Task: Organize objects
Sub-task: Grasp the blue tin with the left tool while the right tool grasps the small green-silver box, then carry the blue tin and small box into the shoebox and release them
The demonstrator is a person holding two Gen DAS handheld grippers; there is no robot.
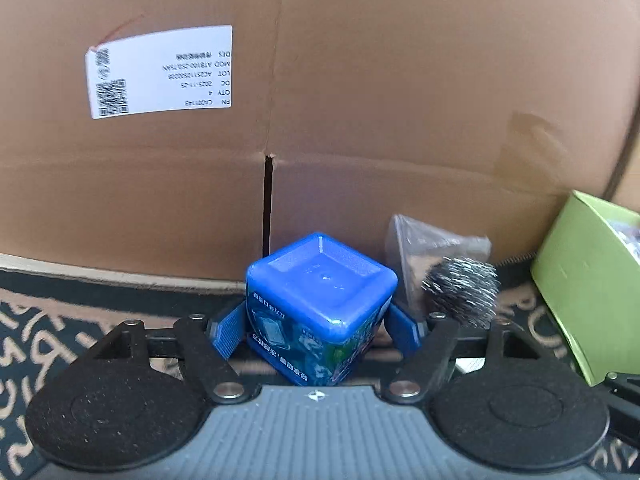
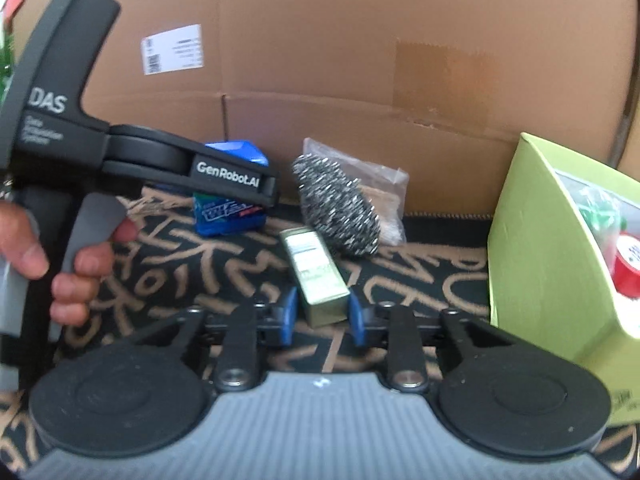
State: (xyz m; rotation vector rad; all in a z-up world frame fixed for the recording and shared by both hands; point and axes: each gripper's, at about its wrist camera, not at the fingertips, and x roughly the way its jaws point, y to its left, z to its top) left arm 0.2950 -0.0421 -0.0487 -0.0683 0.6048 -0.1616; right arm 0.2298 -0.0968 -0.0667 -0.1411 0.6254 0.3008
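My left gripper is shut on a blue plastic box, its blue pads pressed to both sides. The same box shows in the right wrist view, held by the left gripper's body just above the rug. My right gripper has its pads on either side of a small olive-green carton that lies on the rug; the pads touch or nearly touch it. A steel wool scrubber lies beyond the carton; it also shows in the left wrist view.
A large cardboard box stands along the back. A green open bin with red and green items stands at right. A clear plastic bag lies behind the scrubber. A dark patterned rug covers the floor.
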